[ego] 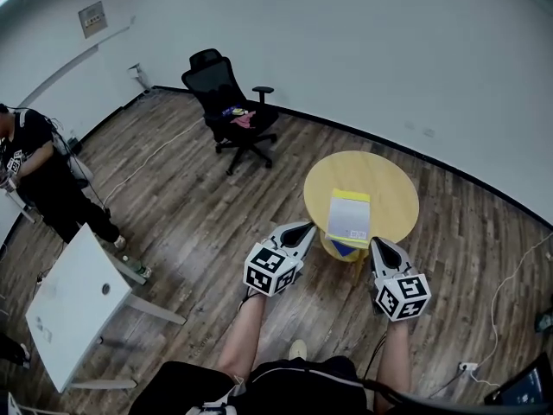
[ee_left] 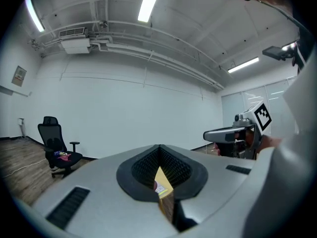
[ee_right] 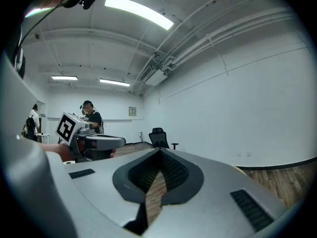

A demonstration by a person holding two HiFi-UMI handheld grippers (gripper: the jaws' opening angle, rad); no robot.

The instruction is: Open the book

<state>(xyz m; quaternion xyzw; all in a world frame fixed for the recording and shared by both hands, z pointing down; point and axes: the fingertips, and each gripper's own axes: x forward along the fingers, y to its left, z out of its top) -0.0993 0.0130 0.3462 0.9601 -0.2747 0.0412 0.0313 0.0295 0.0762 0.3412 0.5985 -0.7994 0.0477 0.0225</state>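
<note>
Since the book lies flat with its cover down and neither gripper on it, we enter the task as not begun. The approach looks about made. Finding a cover edge, lifting it and laying it over all remain.

Item 1, round table: yellow top, at 12 o'clock from us, carrying only the book.

Item 2, office chair: black, at 10 o'clock from the table and well apart from it; we give it no part in the task.

Item 3, book: closed, with a pale cover and a yellow band. It rests on the 6 o'clock part of the tabletop, its near end at the rim. We read its long axis as running 12 to 6 o'clock, almost straight away from us. The yellow-banded end points to 12 o'clock, and a small printed patch sits at the 5 o'clock corner. We cannot tell which long edge carries the spine, so the side to lift from is undecided.

Item 4, left gripper: at 8 o'clock of the book, near it but apart. Its jaws are pressed together tip to tip, with nothing caught between them.

Item 5, right gripper: at 4 o'clock of the book, just beside the near corner. Its jaws are likewise closed and empty.

Item 6, blue object: below the tabletop at 6 o'clock, kind unclear.
</note>
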